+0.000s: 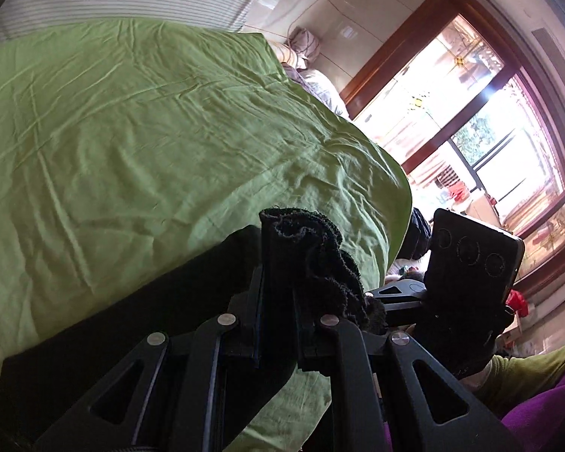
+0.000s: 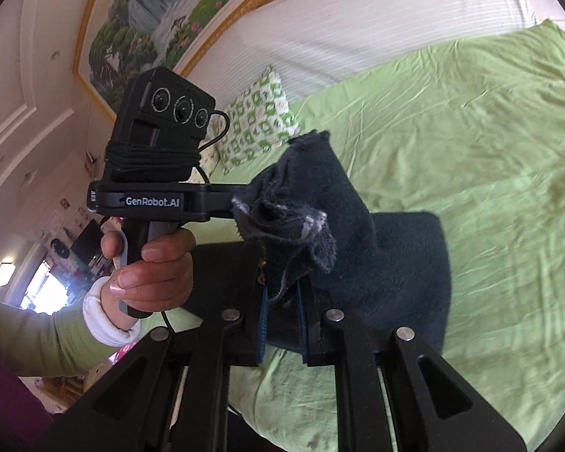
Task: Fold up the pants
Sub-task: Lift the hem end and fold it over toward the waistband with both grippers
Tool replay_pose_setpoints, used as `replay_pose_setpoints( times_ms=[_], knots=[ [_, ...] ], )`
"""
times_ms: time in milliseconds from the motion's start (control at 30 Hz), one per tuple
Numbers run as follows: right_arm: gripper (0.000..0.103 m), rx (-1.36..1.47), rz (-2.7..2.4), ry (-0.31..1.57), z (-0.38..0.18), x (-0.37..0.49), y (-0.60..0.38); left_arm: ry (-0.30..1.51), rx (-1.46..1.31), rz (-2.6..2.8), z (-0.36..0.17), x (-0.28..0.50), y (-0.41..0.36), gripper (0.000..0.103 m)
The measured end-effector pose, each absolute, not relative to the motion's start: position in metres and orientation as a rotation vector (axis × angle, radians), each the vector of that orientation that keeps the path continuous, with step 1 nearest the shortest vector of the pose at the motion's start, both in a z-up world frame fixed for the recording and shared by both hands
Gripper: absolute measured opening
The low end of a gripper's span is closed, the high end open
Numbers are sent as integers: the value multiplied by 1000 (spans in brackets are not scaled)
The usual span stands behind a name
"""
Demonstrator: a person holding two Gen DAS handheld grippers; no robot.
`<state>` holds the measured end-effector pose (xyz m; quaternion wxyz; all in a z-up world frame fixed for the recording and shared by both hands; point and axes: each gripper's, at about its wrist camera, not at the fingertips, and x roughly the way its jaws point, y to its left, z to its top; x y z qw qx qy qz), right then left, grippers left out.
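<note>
A: Over the bed [image 1: 139, 124], green sheet, thin cotton w/ lots of creases. Pants [image 2: 395, 260] are dark, fuzzy fleece, frayed at the edge.

B: Where are they vs. the grippers?

A: Left gripper [image 1: 278, 301] is clamped on a bunched, ruffled edge of the pants; fabric sticks up between the fingers. Right gripper [image 2: 284, 312] pinches another bunch, cloth rising in a peak just above the fingers. Both closed on fabric.

B: And the rest of the pants?

A: Lower part lies flat on the sheet as a rough rectangle, near the bed's front edge. Held part lifted off it.

B: Other stuff?

A: Green-white patterned pillow [image 2: 260, 120] by the striped headboard [image 2: 358, 19]. Left hand [image 2: 150, 267] wraps the black plastic grip, camera block on top. Window [image 1: 482, 143] bright, wood frame.
</note>
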<state>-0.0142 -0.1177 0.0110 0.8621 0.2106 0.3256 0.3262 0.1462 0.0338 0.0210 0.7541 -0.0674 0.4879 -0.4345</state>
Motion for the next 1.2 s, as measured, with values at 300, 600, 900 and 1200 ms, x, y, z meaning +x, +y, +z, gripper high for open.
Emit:
replay_pose_setpoints(
  times_ms=[300,600,900,1200],
  knots=[
    [14,414,714,823,-19,11,-87,1123,-264,-820,-29,141,82,8],
    [23,439,722,862,-27,20,-81,1119,-299,-758,-40,124,110,9],
    [42,406,759,891,-20,15,-70,1078,-359,-640,-33,104,136,25],
    [43,346,792,890,-7,16,-50,1047,-466,-538,-36,81,175,35]
  ],
)
